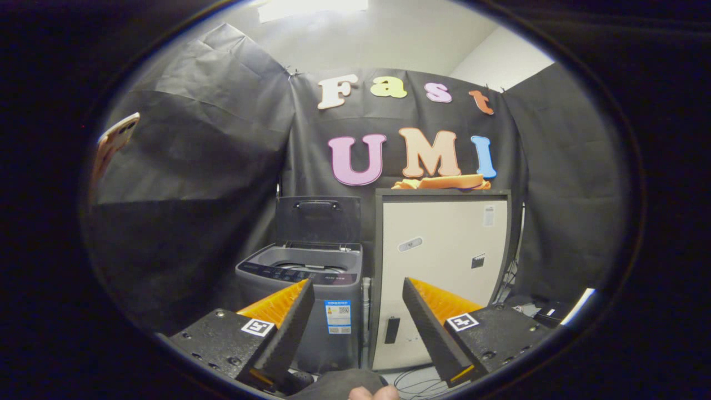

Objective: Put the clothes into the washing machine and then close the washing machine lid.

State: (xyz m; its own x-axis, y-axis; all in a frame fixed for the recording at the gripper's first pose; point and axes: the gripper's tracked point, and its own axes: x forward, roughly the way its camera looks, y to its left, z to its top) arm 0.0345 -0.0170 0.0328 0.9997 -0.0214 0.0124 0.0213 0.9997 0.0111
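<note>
the gripper [358,283] fingers stand spread apart, gripping nothing. beyond them, the washing machine [303,289] has its lid [318,219] raised upright. orange clothes [441,182] lie atop the cabinet [444,266] just beside the washing machine.

washing machine [311,289] sticker (print unreadable), nothing legible

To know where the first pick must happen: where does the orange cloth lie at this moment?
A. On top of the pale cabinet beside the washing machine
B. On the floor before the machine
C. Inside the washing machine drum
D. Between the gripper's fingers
A: the orange cloth lies on top of the pale cabinet, right of the washing machine, whose lid stands up; the gripper is open, holding nothing.
</note>
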